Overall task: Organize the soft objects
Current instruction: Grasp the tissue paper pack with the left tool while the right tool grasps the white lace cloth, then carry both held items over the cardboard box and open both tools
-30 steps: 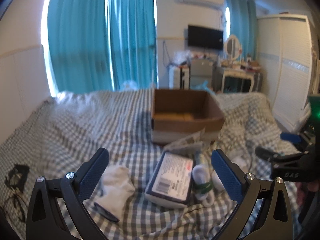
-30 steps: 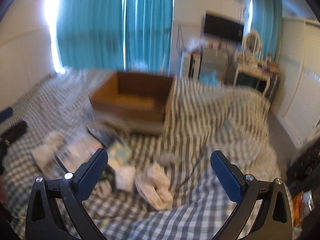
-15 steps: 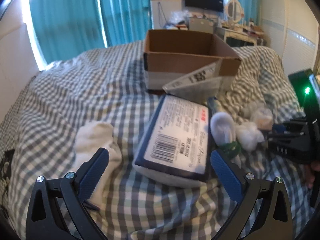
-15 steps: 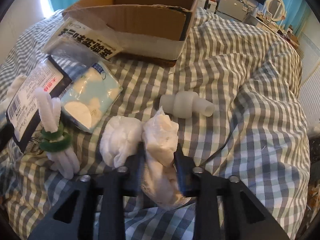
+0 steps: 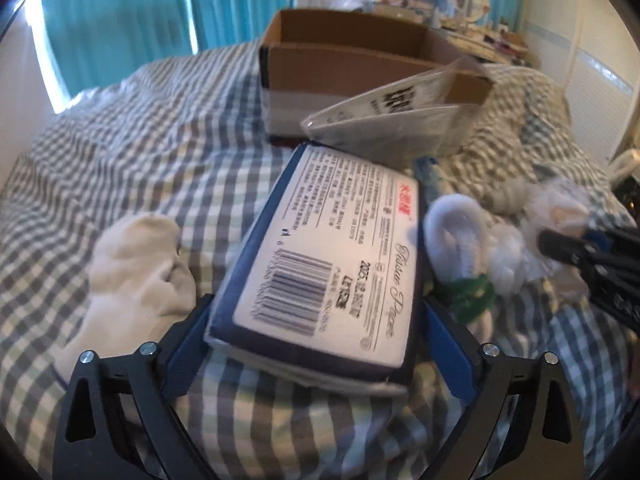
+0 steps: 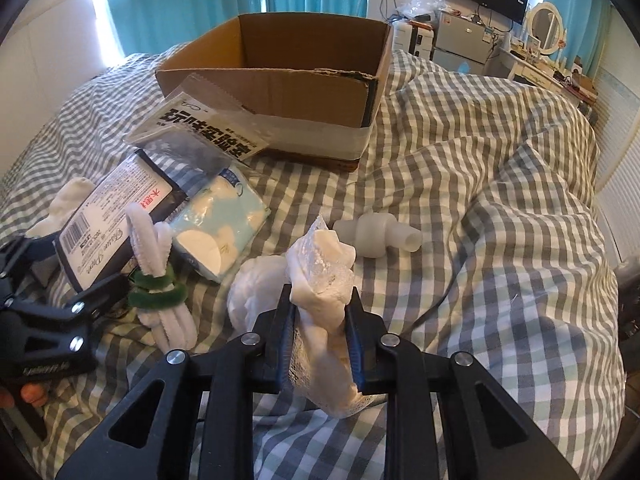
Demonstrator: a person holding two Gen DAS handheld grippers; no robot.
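Observation:
My left gripper [image 5: 316,320] is shut on a navy and white tissue paper pack [image 5: 332,272], its fingers against the pack's two sides on the checked bed. The pack also shows in the right wrist view [image 6: 112,216]. My right gripper [image 6: 322,320] is shut on a white lace cloth bundle [image 6: 322,280] and holds it above the bed. An open cardboard box [image 6: 288,76] stands behind; it shows in the left wrist view too [image 5: 352,64].
A white sock [image 5: 136,264], white fuzzy sticks with a green band [image 6: 160,276], a light blue pad packet [image 6: 218,224], a clear printed bag [image 6: 200,128], a white wad [image 6: 260,288] and a white plastic connector [image 6: 376,236] lie on the bed.
My left gripper moved down and closed on the tissue pack. My right gripper lifted the white lace bundle off the bed.

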